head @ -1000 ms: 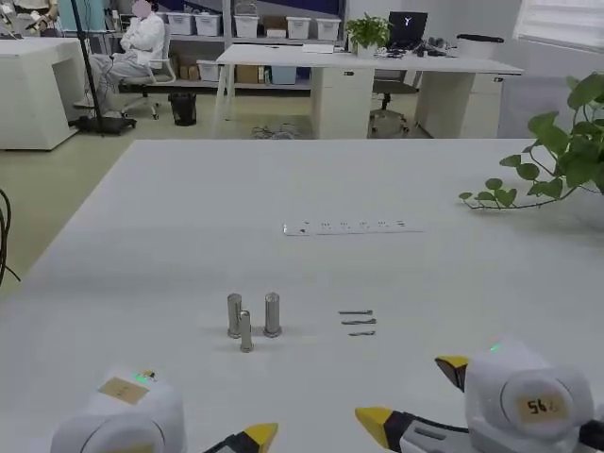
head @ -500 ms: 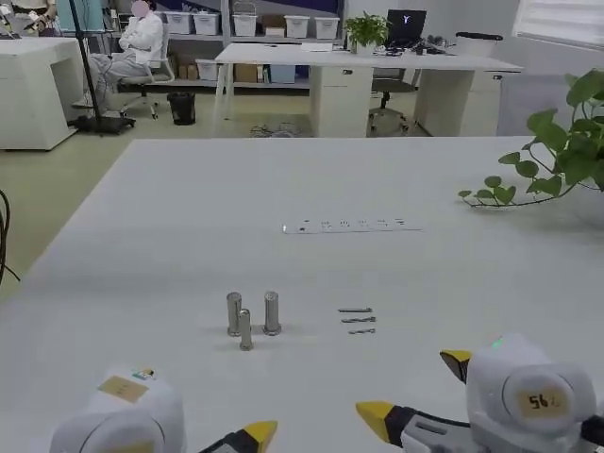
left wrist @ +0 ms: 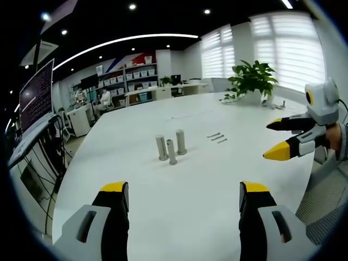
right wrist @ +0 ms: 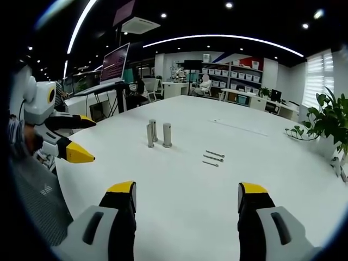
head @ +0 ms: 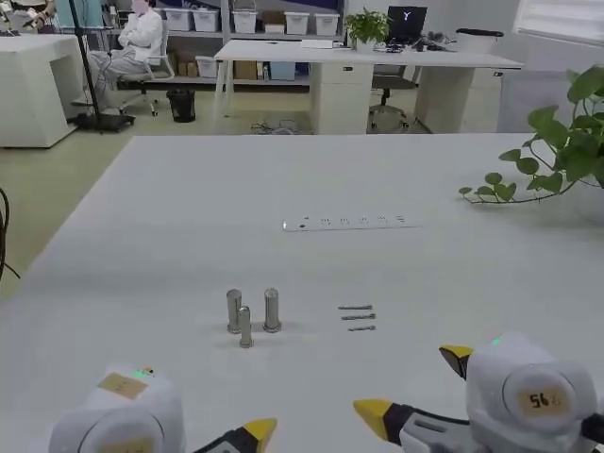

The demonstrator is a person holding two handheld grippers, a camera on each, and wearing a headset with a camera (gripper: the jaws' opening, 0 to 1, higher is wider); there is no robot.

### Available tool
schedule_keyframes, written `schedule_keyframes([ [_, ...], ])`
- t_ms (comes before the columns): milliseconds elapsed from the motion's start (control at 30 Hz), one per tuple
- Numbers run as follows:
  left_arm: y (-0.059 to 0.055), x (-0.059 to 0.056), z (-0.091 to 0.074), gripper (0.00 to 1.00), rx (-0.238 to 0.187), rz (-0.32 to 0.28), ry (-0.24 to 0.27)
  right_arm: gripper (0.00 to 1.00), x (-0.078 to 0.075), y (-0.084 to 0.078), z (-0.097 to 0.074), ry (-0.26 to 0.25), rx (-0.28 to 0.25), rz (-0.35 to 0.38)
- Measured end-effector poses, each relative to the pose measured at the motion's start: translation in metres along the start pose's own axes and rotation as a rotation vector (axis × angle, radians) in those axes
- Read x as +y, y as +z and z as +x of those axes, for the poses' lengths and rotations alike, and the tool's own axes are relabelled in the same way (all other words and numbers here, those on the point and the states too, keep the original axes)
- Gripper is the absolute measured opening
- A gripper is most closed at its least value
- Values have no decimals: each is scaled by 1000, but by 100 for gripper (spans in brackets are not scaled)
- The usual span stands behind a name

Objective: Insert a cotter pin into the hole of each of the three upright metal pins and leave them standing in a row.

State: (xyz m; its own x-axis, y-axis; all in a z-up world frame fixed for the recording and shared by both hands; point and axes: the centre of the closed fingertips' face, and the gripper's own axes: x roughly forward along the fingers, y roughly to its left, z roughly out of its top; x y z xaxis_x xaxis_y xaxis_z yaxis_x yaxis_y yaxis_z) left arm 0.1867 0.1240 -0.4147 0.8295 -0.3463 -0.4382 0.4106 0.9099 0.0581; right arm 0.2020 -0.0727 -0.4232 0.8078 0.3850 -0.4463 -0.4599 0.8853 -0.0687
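The left hand-held gripper (left wrist: pixel 185 190) and right hand-held gripper (head: pixel 411 382) are white with yellow-tipped black jaws; a round tag (head: pixel 541 403) perhaps reads 56; the sleeve (right wrist: pixel 35 187) is grey-patterned.

Left claw (left wrist: pixel 184 189) gapes empty; upright pins (left wrist: pixel 172 151) ahead; cotter pins (left wrist: pixel 217 136) beside; right claw (left wrist: pixel 270 140) open.
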Motion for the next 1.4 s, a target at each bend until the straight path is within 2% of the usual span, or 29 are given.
schedule_keyframes([
  [433,3,1,-2,81,-8,-8,-1,74,4,2,1,13,-12,-1],
  [700,7,5,-1,71,-17,-16,-7,73,5,2,1,20,-16,3],
  [833,13,11,7,69,-35,-18,-9,72,9,0,1,36,-7,0],
  [933,14,13,14,66,-9,-18,-26,72,10,0,2,40,-7,-6],
  [967,17,13,17,65,-16,-23,-32,72,10,0,2,41,-7,-4],
  [1033,24,8,22,65,-33,-75,-74,72,10,1,2,43,-8,2],
  [1133,30,11,29,62,-40,-51,-72,72,10,1,1,46,-8,11],
  [1400,39,11,56,52,-37,28,-116,71,10,2,1,49,-15,26],
])
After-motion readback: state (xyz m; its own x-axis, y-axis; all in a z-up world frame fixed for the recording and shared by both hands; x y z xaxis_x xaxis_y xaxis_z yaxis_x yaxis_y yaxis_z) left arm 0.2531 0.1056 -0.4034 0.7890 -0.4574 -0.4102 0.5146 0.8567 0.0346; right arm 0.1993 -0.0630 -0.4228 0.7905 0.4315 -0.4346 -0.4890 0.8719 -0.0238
